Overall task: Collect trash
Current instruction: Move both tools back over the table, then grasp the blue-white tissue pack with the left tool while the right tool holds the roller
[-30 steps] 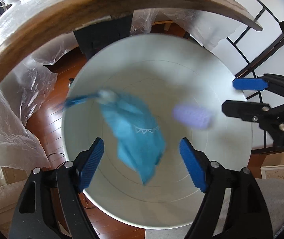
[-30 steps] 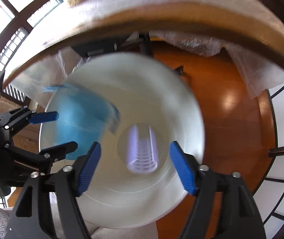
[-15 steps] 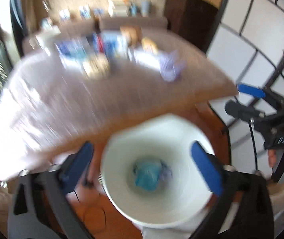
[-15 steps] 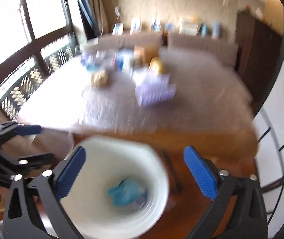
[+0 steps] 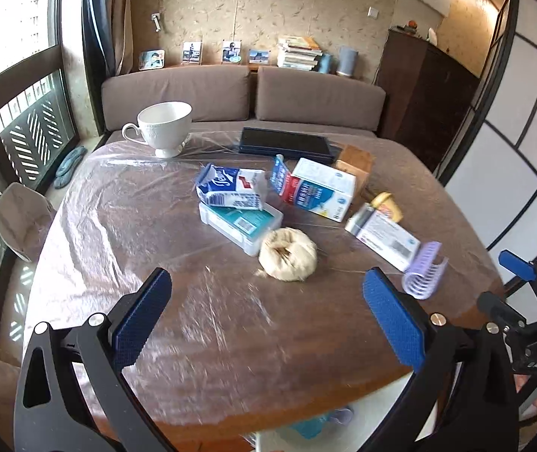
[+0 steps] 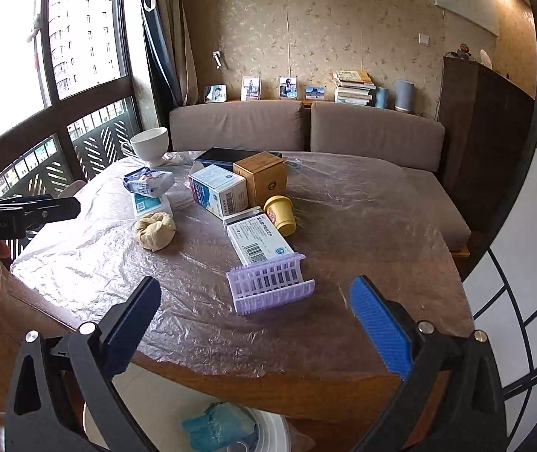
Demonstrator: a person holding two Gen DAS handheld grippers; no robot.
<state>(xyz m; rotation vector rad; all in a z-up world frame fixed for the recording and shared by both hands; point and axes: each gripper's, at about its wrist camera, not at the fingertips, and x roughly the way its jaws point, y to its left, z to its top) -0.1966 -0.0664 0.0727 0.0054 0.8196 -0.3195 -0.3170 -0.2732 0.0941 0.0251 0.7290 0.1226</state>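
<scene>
Both grippers are open and empty above the near edge of the plastic-covered round table (image 5: 125, 196). The left gripper (image 5: 268, 324) faces a crumpled beige wad (image 5: 288, 254). The right gripper (image 6: 261, 324) faces a purple plastic tray (image 6: 270, 282). Further back lie medicine boxes (image 5: 317, 190), a flat box (image 6: 259, 239), a blue-white pouch (image 5: 231, 186), a yellow cup (image 6: 280, 209) on its side and a brown carton (image 6: 261, 177). The white bin (image 6: 268, 433) below the table edge holds blue trash (image 6: 215, 429).
A white teacup (image 5: 165, 126) and a dark flat case (image 5: 285, 143) stand at the table's far side. A brown sofa (image 6: 306, 132) lies behind. Windows are on the left, a dark cabinet (image 6: 487, 113) and a white panelled screen on the right.
Both grippers have lifted from over the bin, where blue trash and a purple piece fell in, and now look across the tabletop. Both stay open.
</scene>
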